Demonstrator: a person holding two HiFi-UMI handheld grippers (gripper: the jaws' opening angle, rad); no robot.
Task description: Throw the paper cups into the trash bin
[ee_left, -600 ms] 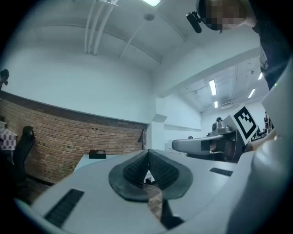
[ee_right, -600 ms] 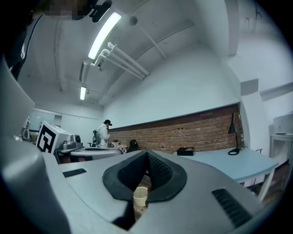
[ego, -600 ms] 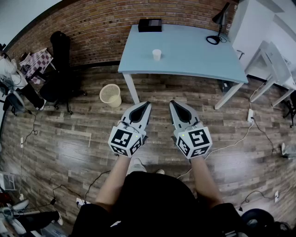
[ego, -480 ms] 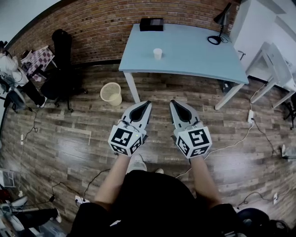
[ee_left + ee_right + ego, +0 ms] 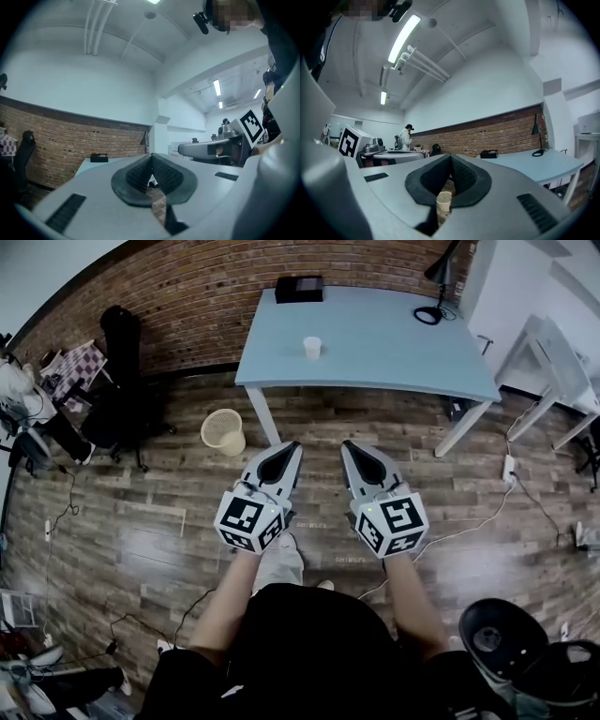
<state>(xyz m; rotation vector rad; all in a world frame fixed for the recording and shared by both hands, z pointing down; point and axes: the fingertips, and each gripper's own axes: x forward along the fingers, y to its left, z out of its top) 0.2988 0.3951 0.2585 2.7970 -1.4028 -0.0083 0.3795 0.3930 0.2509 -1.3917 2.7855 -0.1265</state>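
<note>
A white paper cup [image 5: 312,347] stands on the light blue table [image 5: 394,352] against the brick wall. The cream mesh trash bin [image 5: 223,432] sits on the wooden floor by the table's left front leg, and it also shows small and far off below the right jaws [image 5: 444,201]. I hold both grippers level side by side well short of the table. My left gripper [image 5: 293,445] [image 5: 151,157] is shut and empty. My right gripper [image 5: 347,445] [image 5: 450,157] is also shut with nothing held.
A desk lamp [image 5: 436,296] and a black box [image 5: 299,289] are on the table. A black chair [image 5: 127,381] stands at the left, white desks [image 5: 553,362] at the right. Cables cross the floor. Dark round objects [image 5: 502,641] are near my right side. A person [image 5: 406,136] stands far off.
The view has shifted a little; dark round objects have come into sight at the lower right. Both grippers stay shut, side by side.
</note>
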